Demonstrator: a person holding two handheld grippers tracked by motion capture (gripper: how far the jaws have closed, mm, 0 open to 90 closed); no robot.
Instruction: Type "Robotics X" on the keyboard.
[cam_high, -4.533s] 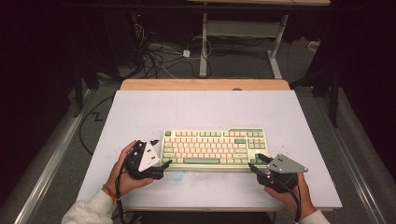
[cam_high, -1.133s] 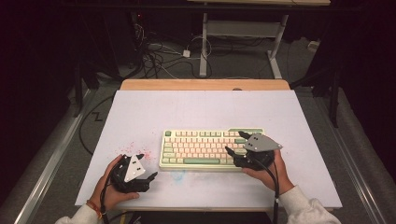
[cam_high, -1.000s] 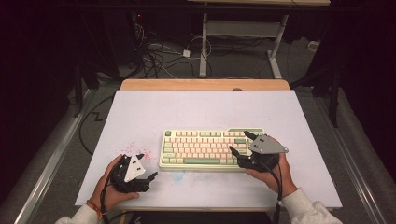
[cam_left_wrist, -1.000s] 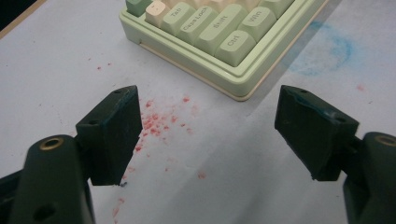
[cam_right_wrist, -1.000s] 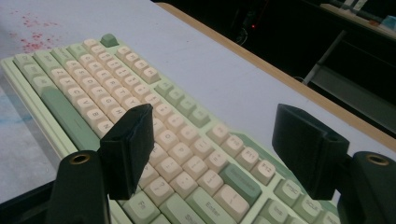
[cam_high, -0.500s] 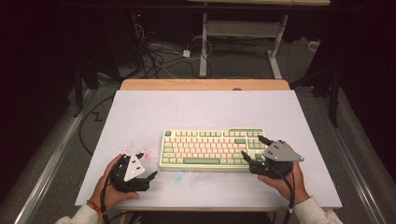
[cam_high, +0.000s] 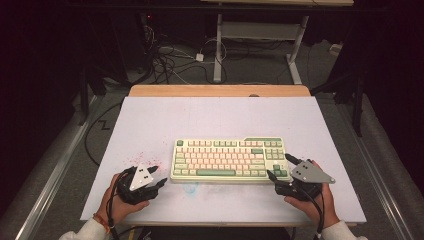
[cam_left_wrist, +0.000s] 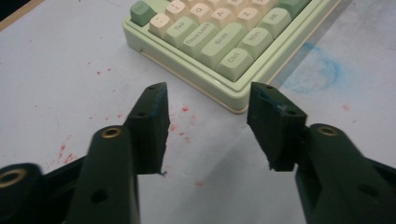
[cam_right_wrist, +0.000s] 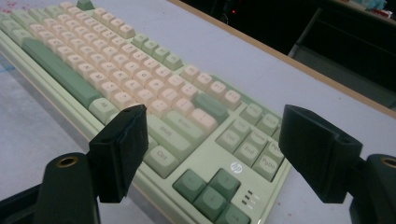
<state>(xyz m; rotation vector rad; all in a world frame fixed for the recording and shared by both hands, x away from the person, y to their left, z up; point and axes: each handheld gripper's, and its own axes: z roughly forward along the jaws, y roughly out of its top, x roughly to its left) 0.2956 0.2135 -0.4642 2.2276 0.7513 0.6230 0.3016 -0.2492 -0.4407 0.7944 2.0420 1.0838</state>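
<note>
Green-and-cream keyboard (cam_high: 229, 159) lies near the worktop's (cam_high: 200, 115) front edge, the right tongs (cam_high: 278, 169) gaping around its right front corner. The left tongs (cam_high: 156, 176) (empty, just closing to half-open) wait beside the left end. Gripping both ends probably comes next.

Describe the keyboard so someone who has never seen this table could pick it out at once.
On the pale table, look at the near half, between the person's two grippers. The keyboard lies flat there, long side toward the person. It has a pale green case, cream keys and darker green keys, including the arrow cluster at its right end.
</note>
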